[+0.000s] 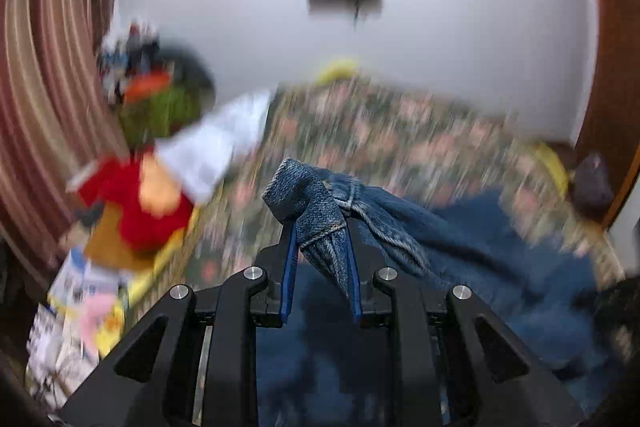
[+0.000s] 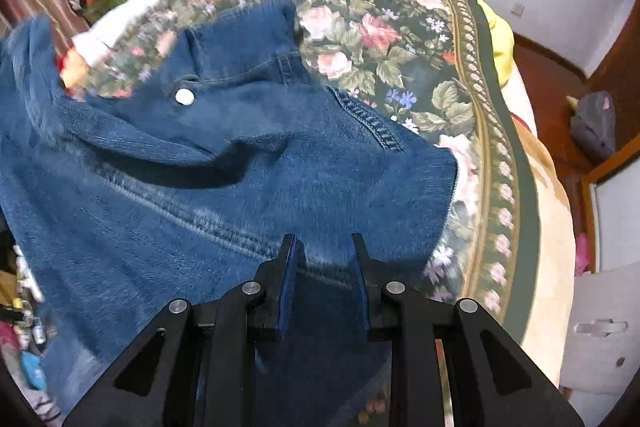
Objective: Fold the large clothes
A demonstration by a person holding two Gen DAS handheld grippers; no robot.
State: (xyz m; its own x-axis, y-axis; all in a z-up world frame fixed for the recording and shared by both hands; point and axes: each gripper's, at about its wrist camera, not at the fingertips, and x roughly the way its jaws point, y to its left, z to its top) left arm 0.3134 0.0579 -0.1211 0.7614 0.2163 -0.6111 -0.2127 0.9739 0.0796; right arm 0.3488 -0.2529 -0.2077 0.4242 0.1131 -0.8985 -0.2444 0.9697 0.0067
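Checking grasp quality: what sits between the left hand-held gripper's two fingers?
In the left wrist view, a bunched denim edge of the jeans sits between the left hand-held gripper fingers, trailing off right.
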